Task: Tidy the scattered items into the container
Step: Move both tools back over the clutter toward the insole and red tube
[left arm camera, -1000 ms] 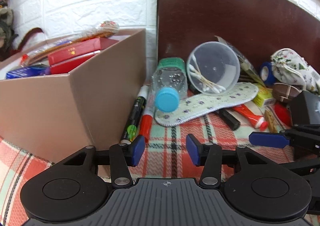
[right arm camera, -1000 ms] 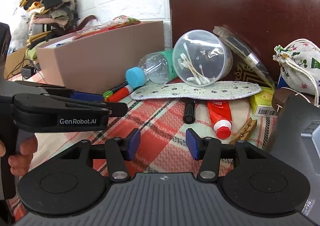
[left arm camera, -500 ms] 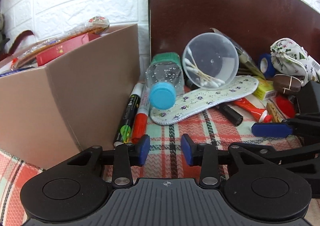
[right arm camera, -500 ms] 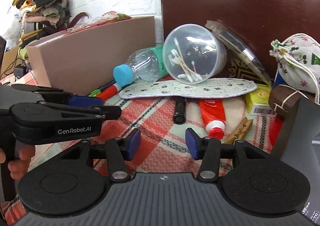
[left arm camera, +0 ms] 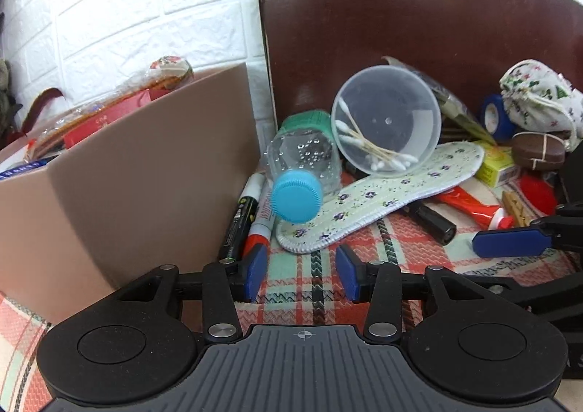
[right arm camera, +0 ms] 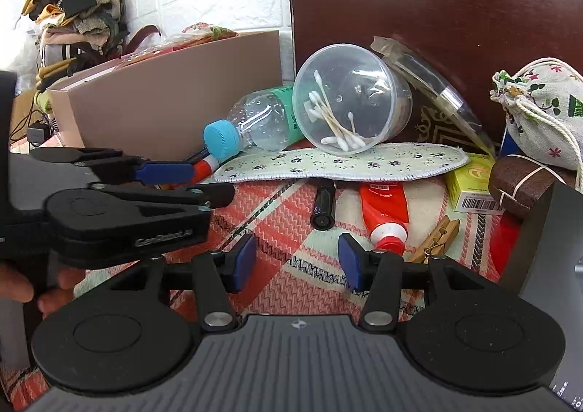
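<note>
Two handheld grippers, both of matte black plastic. Left gripper (left arm camera: 299, 273): ribbed dark grey housing at the bottom edge, with a small crosshair mark in the middle; two round black discs at the sides, each with a shallow circle pressed in. Thin black link arms with silver screws at the joints. Blue pads (left arm camera: 256, 268) on the inner faces of the fingers. Right gripper (right arm camera: 296, 263): same build, same ribbed housing, same discs, silver screws, blue pads (right arm camera: 245, 262). From the side, in the right wrist view, long flat black finger arms on the left gripper, with blurred pale lettering on the body. Fingertips of a hand (right arm camera: 47, 290) at the lower left, no sleeve visible.
</note>
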`<state>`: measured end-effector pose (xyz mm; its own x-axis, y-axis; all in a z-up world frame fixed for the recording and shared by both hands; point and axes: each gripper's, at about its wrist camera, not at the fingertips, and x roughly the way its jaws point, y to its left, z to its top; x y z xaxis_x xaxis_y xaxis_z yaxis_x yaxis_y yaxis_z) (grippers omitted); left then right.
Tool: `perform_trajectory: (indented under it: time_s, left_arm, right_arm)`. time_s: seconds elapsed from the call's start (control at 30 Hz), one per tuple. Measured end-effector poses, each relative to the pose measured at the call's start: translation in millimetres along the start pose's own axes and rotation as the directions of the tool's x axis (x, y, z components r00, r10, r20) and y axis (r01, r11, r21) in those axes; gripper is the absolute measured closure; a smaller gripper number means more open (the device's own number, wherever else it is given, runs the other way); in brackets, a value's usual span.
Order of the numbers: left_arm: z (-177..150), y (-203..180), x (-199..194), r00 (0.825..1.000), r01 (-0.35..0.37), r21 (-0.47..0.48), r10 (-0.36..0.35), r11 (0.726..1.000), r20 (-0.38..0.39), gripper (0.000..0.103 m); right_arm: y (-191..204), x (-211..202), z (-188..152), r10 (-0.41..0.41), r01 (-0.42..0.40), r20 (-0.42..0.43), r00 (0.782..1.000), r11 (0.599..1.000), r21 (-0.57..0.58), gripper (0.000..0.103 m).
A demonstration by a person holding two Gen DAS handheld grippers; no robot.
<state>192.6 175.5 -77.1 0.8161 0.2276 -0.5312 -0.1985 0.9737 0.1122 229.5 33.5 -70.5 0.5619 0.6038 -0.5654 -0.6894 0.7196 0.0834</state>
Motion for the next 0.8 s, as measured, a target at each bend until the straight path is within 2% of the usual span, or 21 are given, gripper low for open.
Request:
perform_trajectory:
  time_s: [0.1, 0.53, 0.6, 0.63, 0.67, 0.73, 0.77, 0.8]
  left_arm:
    - [0.0, -3.0, -8.3, 1.0, -0.01, -0.01, 0.01, 1.0, 0.027, 0.037]
    - [10.7, -19.2, 16.7, 0.988, -0.144, 0.016, 0.145, 0.989, -0.057, 0.038]
    - [13.8, -16.5, 16.5, 0.989, -0.126, 0.005, 0.126, 0.992, -0.077, 0.037]
    - [15.6, -13.9, 16.2, 0.992, -0.089, -0.004, 0.088, 0.996, -0.088, 0.035]
    - [17.0, -10.3, 16.3, 0.994, -0.047, -0.021, 0.044, 0.999, -0.102, 0.029]
    - [16.4, 4.4, 19.8, 0.984, 0.067, -0.12, -0.085, 0.991, -0.154, 0.034]
    - [15.7, 11.3, 20.9, 0.977, 0.108, -0.165, -0.135, 0.98, -0.167, 0.03]
    - [13.1, 16.3, 19.1, 0.982, 0.092, -0.186, -0.12, 0.978, -0.148, 0.047]
  right_arm:
    - [-1.2, 0.1, 0.4, 0.003, -0.003, 0.0, 1.0, 1.0, 0.0, 0.048]
    - [-6.9, -5.4, -3.4, 0.005, -0.005, 0.0, 1.0, 1.0, -0.007, 0.048]
    - [-7.8, -6.3, -4.0, 0.006, -0.006, 0.0, 1.0, 1.0, -0.008, 0.048]
    - [-8.2, -6.8, -4.3, 0.006, -0.006, 0.0, 1.0, 1.0, -0.008, 0.048]
    - [-8.7, -7.3, -4.7, 0.006, -0.006, 0.0, 1.0, 1.0, -0.009, 0.048]
    - [-8.7, -7.2, -4.4, 0.006, -0.006, 0.0, 1.0, 1.0, -0.007, 0.048]
    - [-8.7, -6.8, -4.2, 0.005, -0.005, -0.001, 1.0, 1.0, -0.006, 0.048]
    - [-8.7, -6.5, -4.0, 0.004, -0.004, -0.001, 1.0, 1.0, -0.005, 0.048]
